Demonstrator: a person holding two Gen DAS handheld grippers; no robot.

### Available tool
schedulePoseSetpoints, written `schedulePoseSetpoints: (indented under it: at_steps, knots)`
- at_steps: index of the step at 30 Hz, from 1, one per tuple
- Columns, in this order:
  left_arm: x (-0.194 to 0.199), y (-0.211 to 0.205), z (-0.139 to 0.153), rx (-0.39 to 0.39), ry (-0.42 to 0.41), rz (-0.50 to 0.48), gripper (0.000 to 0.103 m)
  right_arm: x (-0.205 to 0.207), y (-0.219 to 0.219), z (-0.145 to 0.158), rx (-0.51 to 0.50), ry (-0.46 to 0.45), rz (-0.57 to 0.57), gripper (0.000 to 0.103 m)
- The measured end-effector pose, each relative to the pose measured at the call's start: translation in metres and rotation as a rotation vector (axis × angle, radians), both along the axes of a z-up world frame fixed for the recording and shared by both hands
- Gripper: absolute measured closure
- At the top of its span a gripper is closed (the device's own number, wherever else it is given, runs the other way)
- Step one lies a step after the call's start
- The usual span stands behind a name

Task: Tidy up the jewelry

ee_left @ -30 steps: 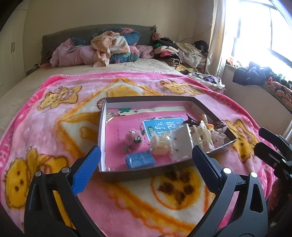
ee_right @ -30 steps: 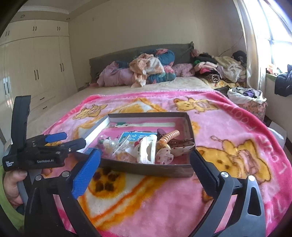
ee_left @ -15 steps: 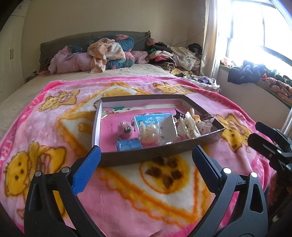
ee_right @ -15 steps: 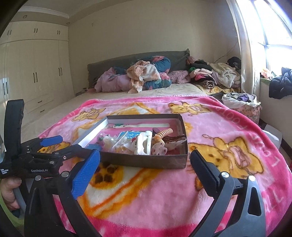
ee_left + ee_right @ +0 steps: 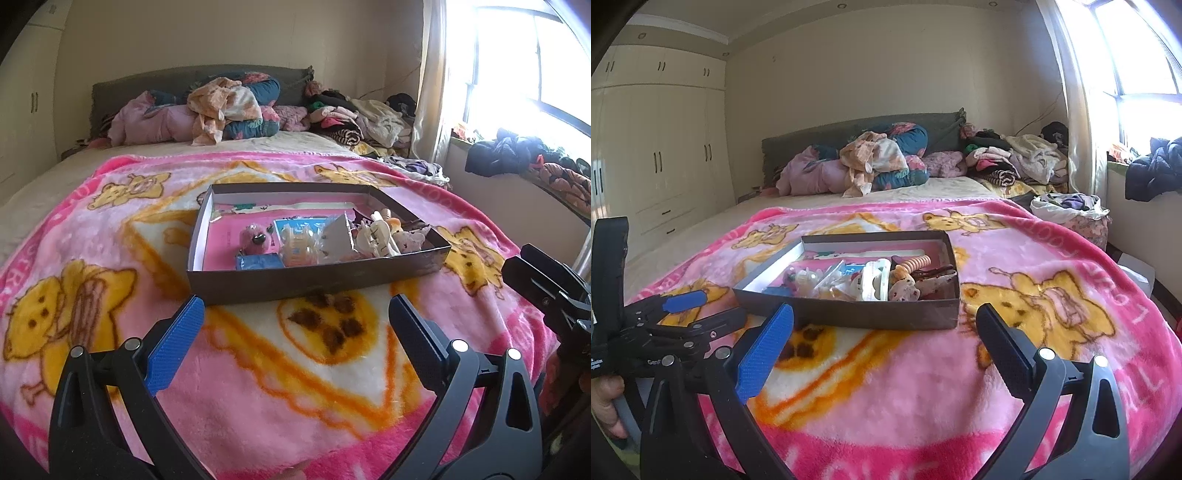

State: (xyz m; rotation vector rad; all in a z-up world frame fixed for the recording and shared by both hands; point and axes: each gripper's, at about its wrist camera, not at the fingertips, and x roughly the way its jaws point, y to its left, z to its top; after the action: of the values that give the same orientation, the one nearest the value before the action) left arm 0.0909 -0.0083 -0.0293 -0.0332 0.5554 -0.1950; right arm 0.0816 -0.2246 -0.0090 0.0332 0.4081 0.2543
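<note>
Left wrist view: your pink blanket [image 5: 258, 387] carries the shallow box [image 5: 317, 282], jewelry heaped at its right end. Both the left gripper [image 5: 295, 325] and right gripper [image 5: 884, 325] gape wide, empty. The white hair claw [image 5: 375, 236] looks light, rigid and slippery; pinch its spine.

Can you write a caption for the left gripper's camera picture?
Open left gripper hovers over pink blanket before box of jewelry.
</note>
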Motion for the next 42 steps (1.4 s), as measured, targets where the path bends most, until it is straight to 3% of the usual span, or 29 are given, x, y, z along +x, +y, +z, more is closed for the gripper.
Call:
schedulePoseSetpoints:
  at_steps: [13, 18, 42]
  knots:
    - [-0.015, -0.002, 0.007, 0.013, -0.118, 0.064, 0.012, -0.014, -0.001, -0.006, -0.033, -0.131, -0.036, 0.006]
    - [-0.016, -0.004, 0.007, 0.018, -0.129, 0.072, 0.012, -0.01, 0.001, -0.016, -0.03, -0.096, -0.026, 0.006]
    - [-0.015, -0.004, 0.005, 0.017, -0.128, 0.074, 0.011, -0.017, 0.002, -0.019, -0.024, -0.107, -0.027, 0.006]
